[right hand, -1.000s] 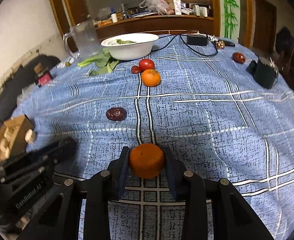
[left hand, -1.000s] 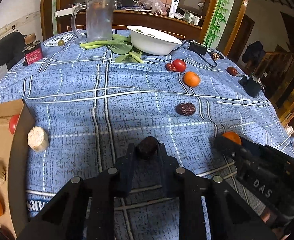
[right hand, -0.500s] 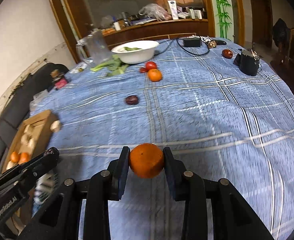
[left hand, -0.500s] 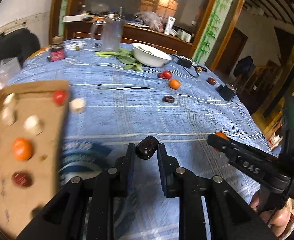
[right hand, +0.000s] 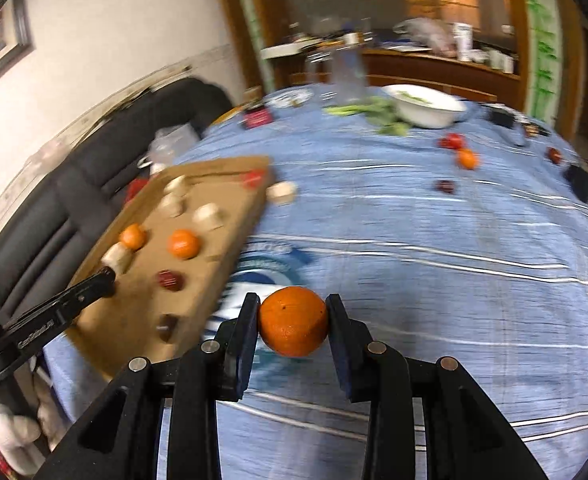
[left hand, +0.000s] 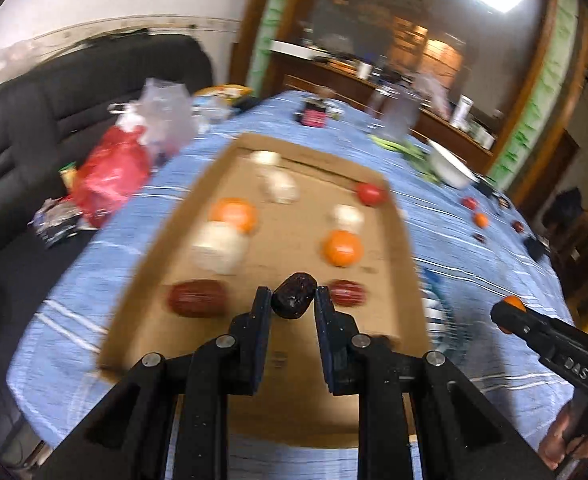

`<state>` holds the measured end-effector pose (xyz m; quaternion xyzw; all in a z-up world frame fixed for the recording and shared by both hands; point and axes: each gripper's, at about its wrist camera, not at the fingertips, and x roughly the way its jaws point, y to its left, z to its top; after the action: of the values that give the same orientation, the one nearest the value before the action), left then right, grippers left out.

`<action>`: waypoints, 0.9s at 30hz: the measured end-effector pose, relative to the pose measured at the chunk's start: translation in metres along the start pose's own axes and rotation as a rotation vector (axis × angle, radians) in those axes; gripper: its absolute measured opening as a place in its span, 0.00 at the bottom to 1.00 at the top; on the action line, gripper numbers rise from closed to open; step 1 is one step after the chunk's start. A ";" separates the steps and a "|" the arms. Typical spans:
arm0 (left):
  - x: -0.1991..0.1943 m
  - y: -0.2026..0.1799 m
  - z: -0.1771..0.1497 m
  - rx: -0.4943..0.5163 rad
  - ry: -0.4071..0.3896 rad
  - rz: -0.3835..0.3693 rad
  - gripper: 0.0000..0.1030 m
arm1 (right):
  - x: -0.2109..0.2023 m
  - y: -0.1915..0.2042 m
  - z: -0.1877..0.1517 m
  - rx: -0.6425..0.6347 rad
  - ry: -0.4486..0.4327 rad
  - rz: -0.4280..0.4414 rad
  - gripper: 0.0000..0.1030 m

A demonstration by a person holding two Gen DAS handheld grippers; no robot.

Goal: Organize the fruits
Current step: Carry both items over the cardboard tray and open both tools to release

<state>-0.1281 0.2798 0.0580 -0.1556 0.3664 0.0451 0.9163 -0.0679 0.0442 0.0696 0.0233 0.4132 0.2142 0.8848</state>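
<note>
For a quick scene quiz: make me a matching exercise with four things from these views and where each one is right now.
Things:
1. dark date
2. orange
3. white bowl
4. red tomato

Places:
A. far side of the blue tablecloth, beside the leafy greens
B. between the right gripper jaws
C. in a far corner of the cardboard tray
D. between the left gripper jaws

Pairs: 1-D, 2-B, 3-A, 4-C
</note>
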 end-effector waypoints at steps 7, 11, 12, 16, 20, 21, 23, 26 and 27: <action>0.007 0.022 -0.005 0.006 0.025 0.012 0.21 | 0.035 0.062 0.008 -0.097 0.048 0.071 0.35; 0.013 0.020 -0.009 0.040 0.034 0.043 0.21 | 0.052 0.078 0.009 -0.133 0.068 0.084 0.35; 0.014 0.020 -0.010 0.041 0.035 0.050 0.21 | 0.054 0.081 0.009 -0.142 0.072 0.088 0.35; 0.015 0.024 -0.010 0.028 0.031 0.055 0.21 | 0.063 0.088 0.007 -0.174 0.086 0.086 0.36; 0.011 0.028 -0.009 -0.007 0.024 0.048 0.21 | 0.069 0.090 0.003 -0.184 0.102 0.092 0.36; 0.010 0.030 -0.008 -0.021 0.022 0.041 0.22 | 0.070 0.091 0.001 -0.189 0.106 0.092 0.36; 0.006 0.033 -0.007 -0.046 0.013 0.038 0.27 | 0.072 0.094 -0.002 -0.202 0.115 0.094 0.36; -0.001 0.036 -0.005 -0.070 -0.009 0.042 0.47 | 0.074 0.101 -0.008 -0.233 0.117 0.088 0.36; -0.003 0.037 -0.005 -0.072 -0.014 0.044 0.49 | 0.074 0.104 -0.010 -0.249 0.108 0.079 0.36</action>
<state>-0.1406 0.3131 0.0479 -0.1802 0.3612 0.0795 0.9115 -0.0706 0.1668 0.0328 -0.0819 0.4295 0.2993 0.8481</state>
